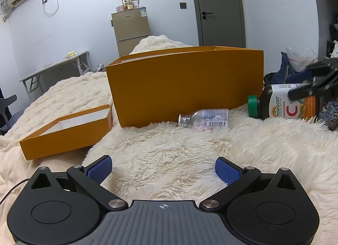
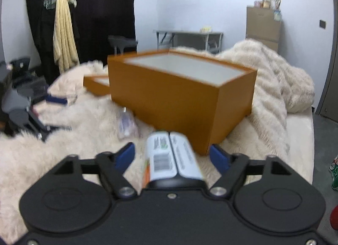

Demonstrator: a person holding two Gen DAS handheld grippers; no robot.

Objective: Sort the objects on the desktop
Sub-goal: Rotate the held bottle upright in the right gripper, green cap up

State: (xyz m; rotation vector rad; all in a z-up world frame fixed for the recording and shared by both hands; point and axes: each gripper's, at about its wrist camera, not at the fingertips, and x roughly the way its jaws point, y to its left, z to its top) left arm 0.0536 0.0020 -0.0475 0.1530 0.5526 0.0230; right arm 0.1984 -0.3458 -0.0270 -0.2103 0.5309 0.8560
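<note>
Left wrist view shows you the cream fluffy blanket (image 1: 169, 156) that carries everything, with the big open orange cardboard box (image 1: 186, 84) standing toward its far edge. The shallow orange box lid (image 1: 65, 131) lies beside it, toward the left edge. Against the front wall of the box a small clear plastic bottle with a silver screw neck and pink tablets (image 1: 205, 120) lies on its side. To the right of it, near the right edge, the dark brown vitamin bottle with a green cap and white-orange label (image 1: 283, 105) also lies on its side.

Your left gripper (image 1: 163, 171) hovers over bare blanket with its blue pads apart and nothing between them.

Your right gripper (image 2: 172, 157) has the vitamin bottle (image 2: 172, 156) between its jaws. The blue pads stand a little off the label on both sides, so I judge it is not yet gripped; the picture is blurred, so contact is hard to confirm.

What I can see of the inside of the box (image 2: 181, 65) from the right wrist view is only white wall, but the floor is hidden. So I judge the sorting is at an early stage: both bottles are outside the box, and both are left to move. The lid is off.
</note>
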